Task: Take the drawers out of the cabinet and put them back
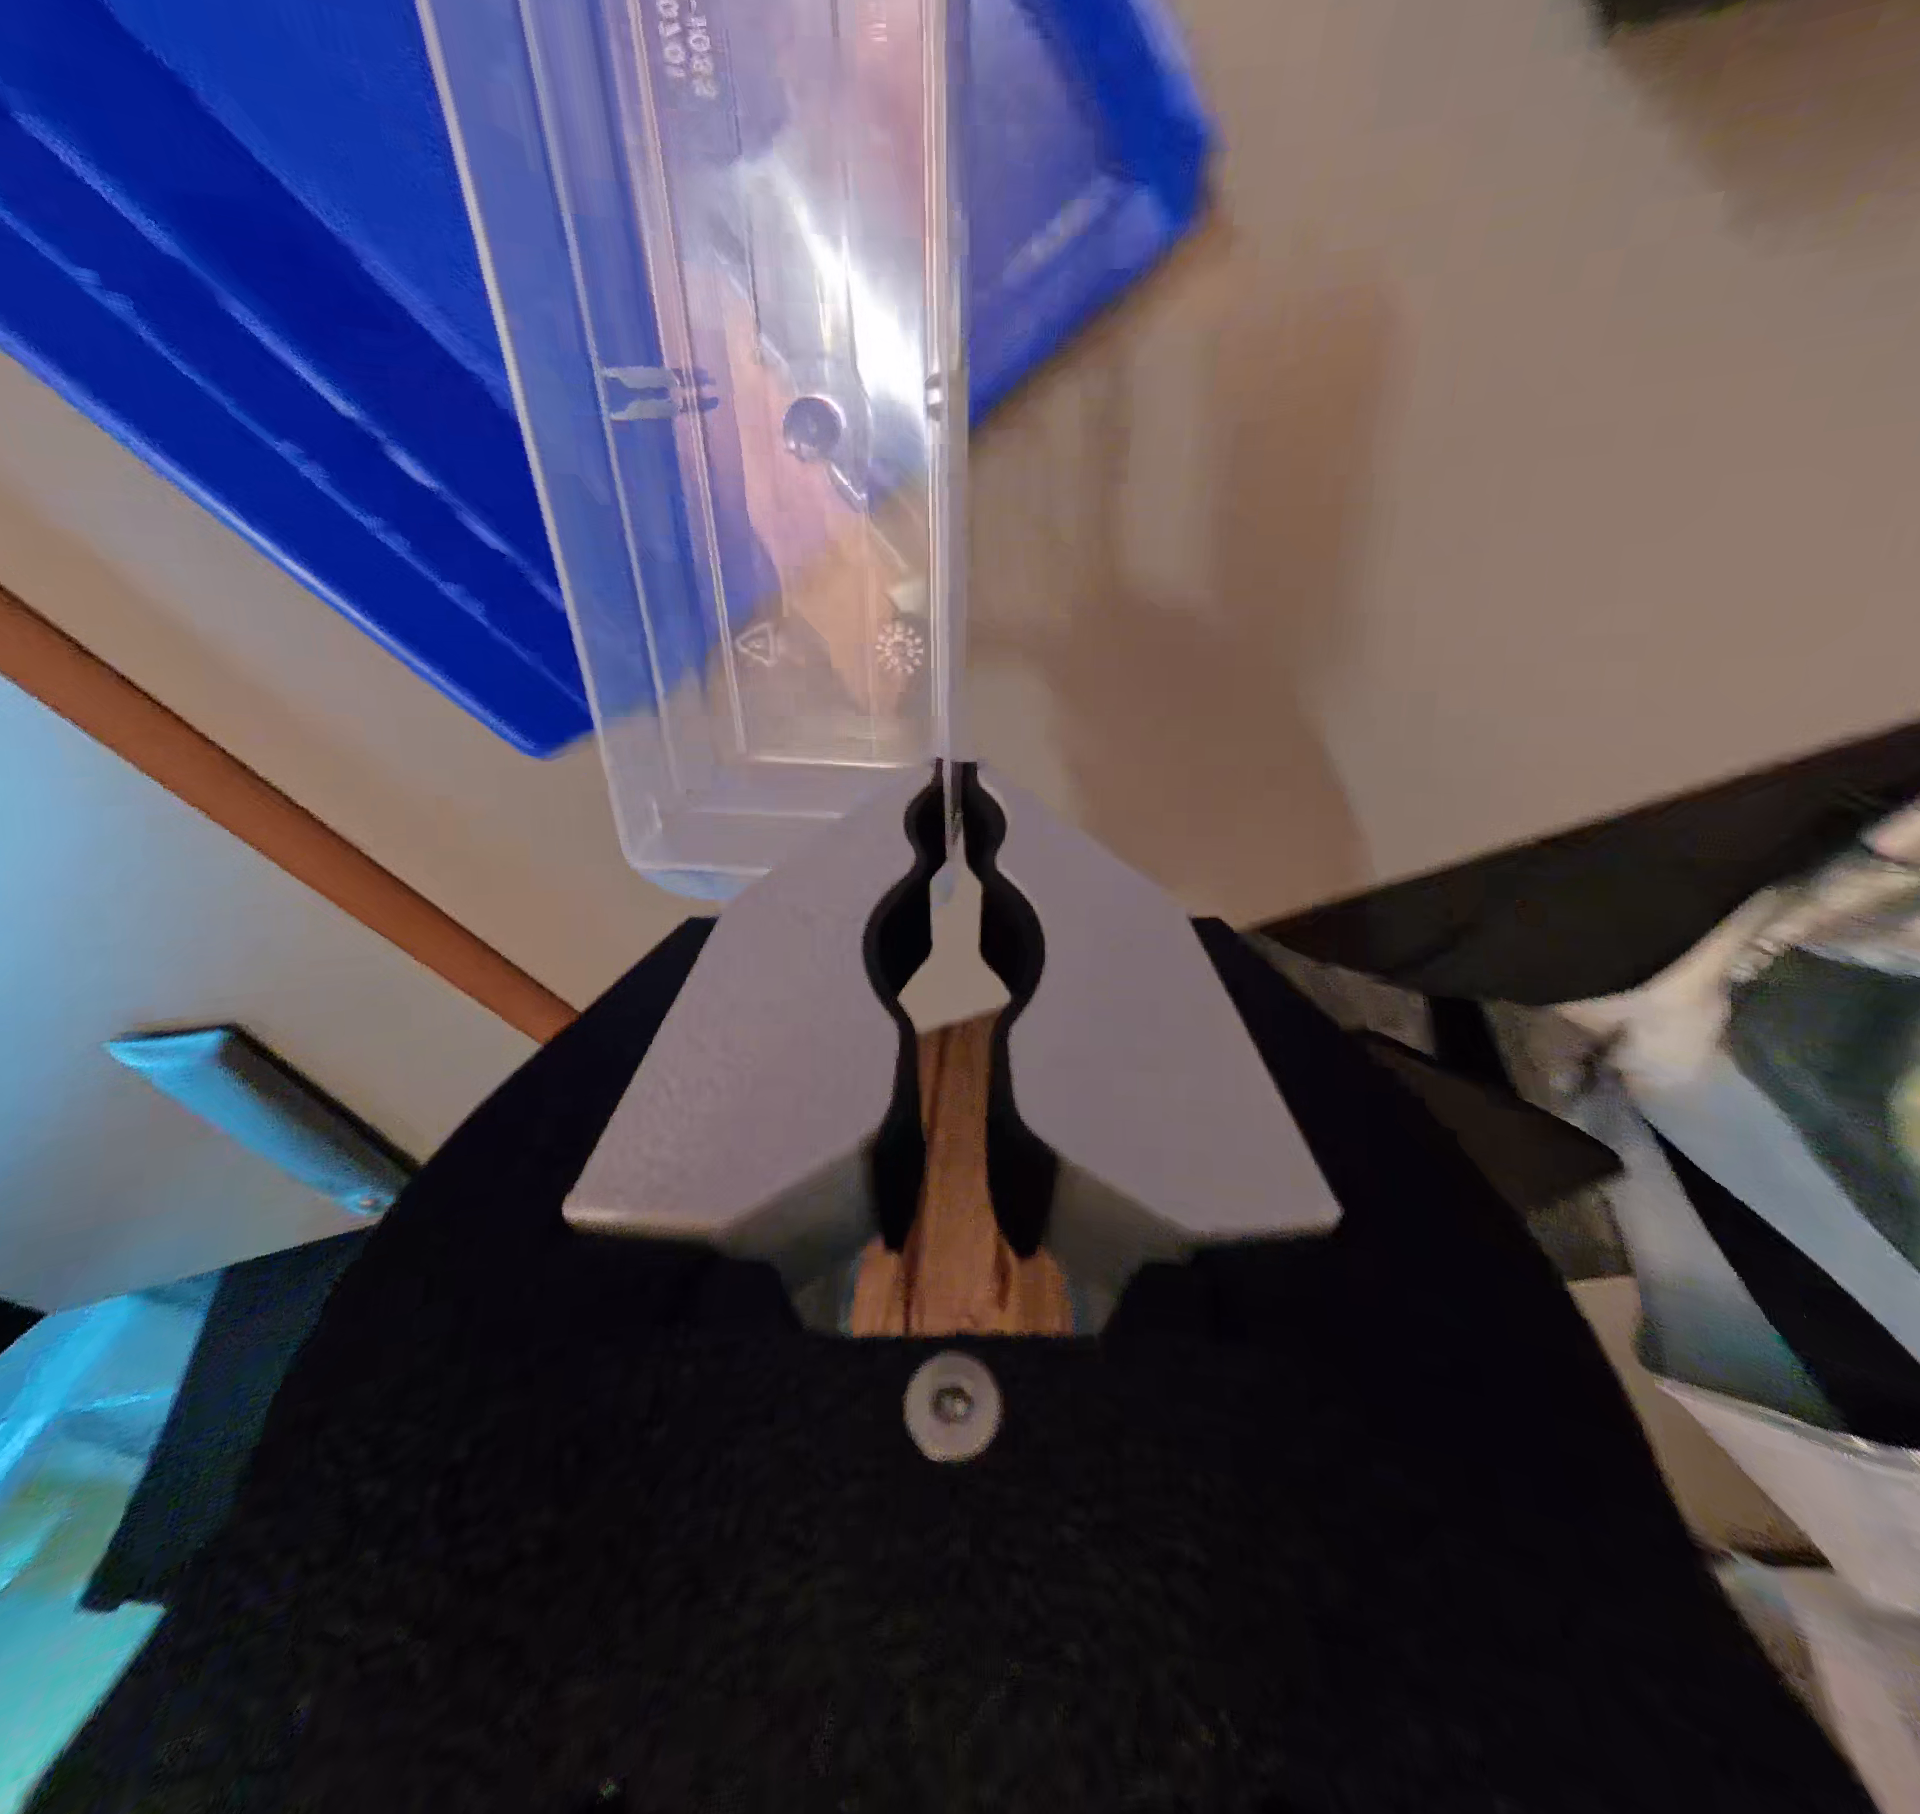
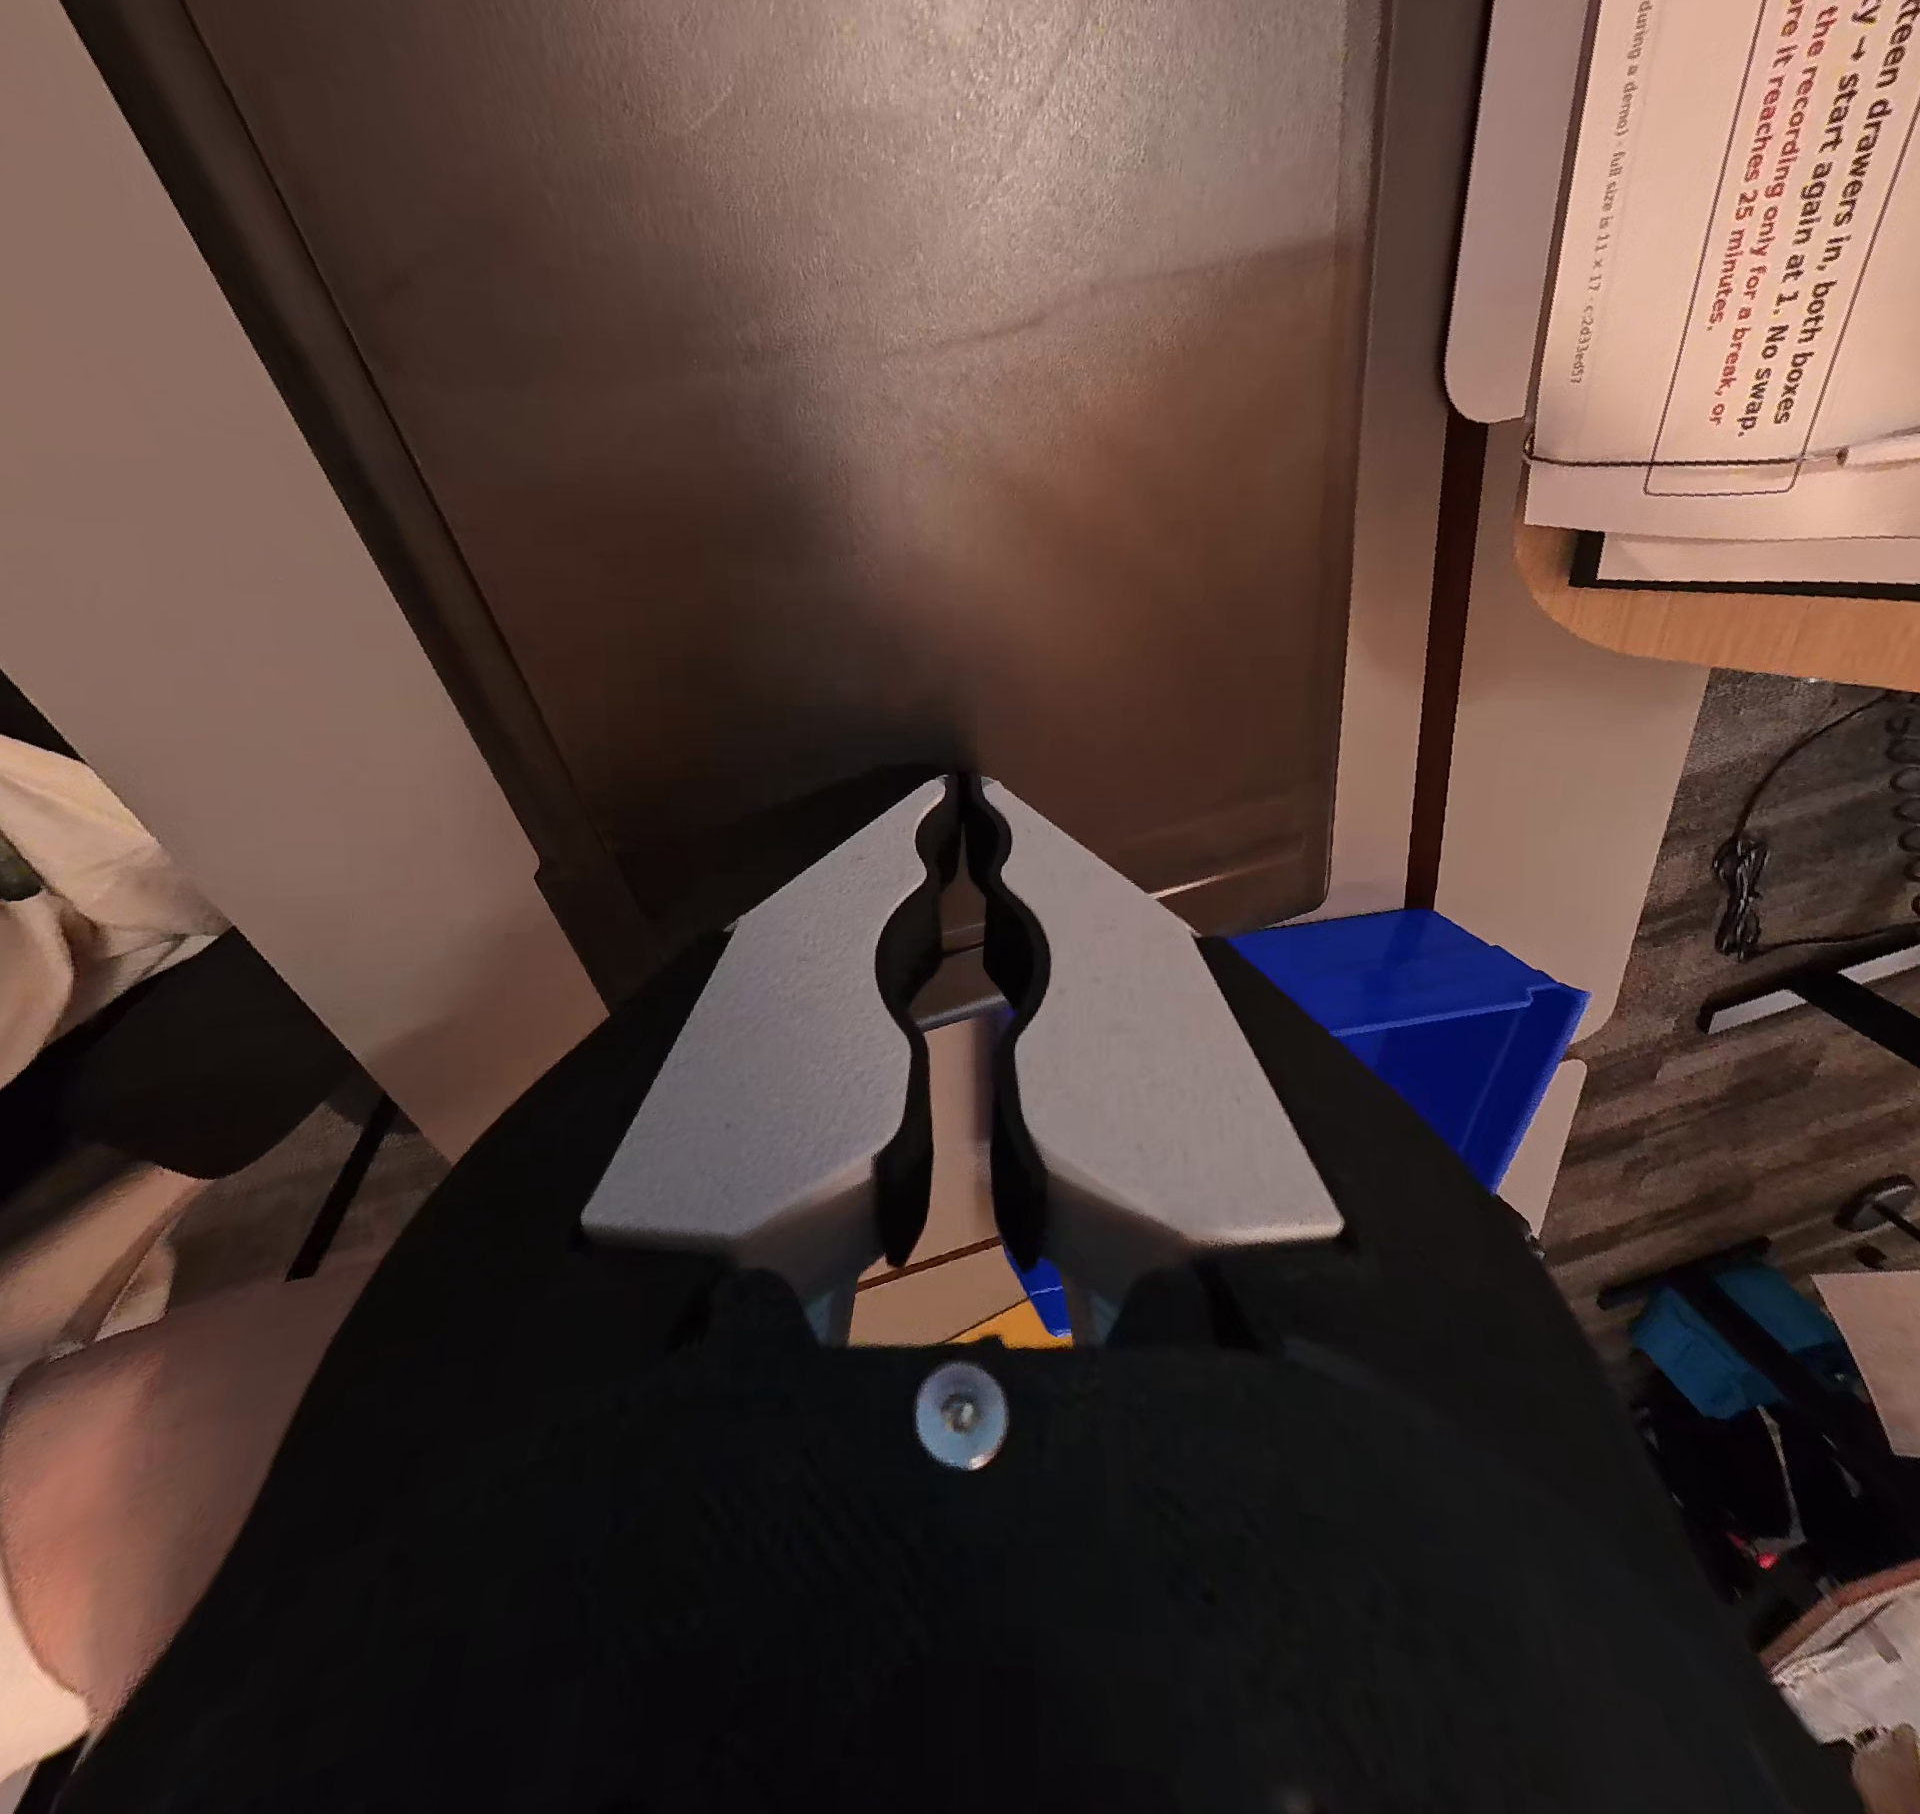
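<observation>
In the left wrist view, my left gripper (image 1: 954, 790) is shut on the thin wall of a clear plastic drawer (image 1: 727, 362). The drawer hangs in the air, stretching away from the fingertips over a blue bin (image 1: 260, 310). A small metal part shows through the drawer's clear floor. In the right wrist view, my right gripper (image 2: 961, 790) is shut with nothing between its fingers. Its tips are at or very near the flat dark grey panel of the cabinet (image 2: 883, 310). The cabinet's drawer slots are hidden.
A beige tabletop (image 1: 1455, 414) with a wood edge lies under the bin. Another blue bin (image 2: 1455, 1026) sits at the lower right of the cabinet. Printed sheets (image 2: 1714, 206) lie on a wooden board at the right. A hand (image 2: 156, 1452) holds the right gripper.
</observation>
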Demonstrator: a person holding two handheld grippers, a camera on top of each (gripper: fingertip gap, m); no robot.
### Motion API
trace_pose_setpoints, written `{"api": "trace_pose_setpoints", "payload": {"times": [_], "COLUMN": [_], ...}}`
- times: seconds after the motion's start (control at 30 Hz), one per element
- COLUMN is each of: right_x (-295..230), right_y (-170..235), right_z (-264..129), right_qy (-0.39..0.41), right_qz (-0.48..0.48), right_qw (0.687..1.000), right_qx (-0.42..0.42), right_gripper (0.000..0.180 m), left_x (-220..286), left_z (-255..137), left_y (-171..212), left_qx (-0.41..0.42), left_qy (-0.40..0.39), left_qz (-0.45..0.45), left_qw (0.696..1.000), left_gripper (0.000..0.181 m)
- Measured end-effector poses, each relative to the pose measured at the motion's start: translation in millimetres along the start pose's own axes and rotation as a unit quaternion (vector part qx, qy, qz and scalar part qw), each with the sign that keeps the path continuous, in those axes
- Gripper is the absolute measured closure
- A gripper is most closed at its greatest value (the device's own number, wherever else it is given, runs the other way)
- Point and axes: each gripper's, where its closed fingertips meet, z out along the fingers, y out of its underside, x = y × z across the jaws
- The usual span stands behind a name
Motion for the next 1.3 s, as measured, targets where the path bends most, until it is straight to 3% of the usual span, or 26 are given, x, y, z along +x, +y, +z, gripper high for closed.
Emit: {"api": "trace_pose_setpoints", "payload": {"times": [0.03,0.2,0.4,0.63,0.93,1.3], "right_x": [0.0,-0.2,0.0,-0.1,-0.1,-0.1], "right_y": [0.0,0.1,0.3,0.3,0.5,0.5], "right_z": [0.0,0.1,0.2,0.3,0.3,0.4], "right_qy": [-0.002,-0.020,-0.011,-0.012,-0.015,-0.010], "right_qz": [-0.001,0.001,-0.001,0.007,0.011,0.009], "right_qw": [1.000,1.000,1.000,1.000,0.999,0.999], "right_qx": [-0.001,-0.005,-0.024,-0.026,-0.041,-0.048], "right_gripper": [0.180,0.180,0.180,0.180,0.180,0.180], "left_x": [17.3,100.9,211.0,278.5,304.0,311.1], "left_z": [-9.7,-39.2,-26.8,-3.4,2.1,4.5], "left_y": [7.7,38.6,56.2,23.7,-41.1,-69.7], "left_qx": [0.000,0.007,-0.015,0.001,0.046,0.059], "left_qy": [0.014,0.056,0.141,0.149,0.135,0.139], "left_qz": [0.001,0.027,0.063,0.058,0.000,-0.037], "left_qw": [1.000,0.998,0.988,0.987,0.990,0.988], "left_gripper": [0.181,0.181,0.181,0.181,0.181,0.181]}}
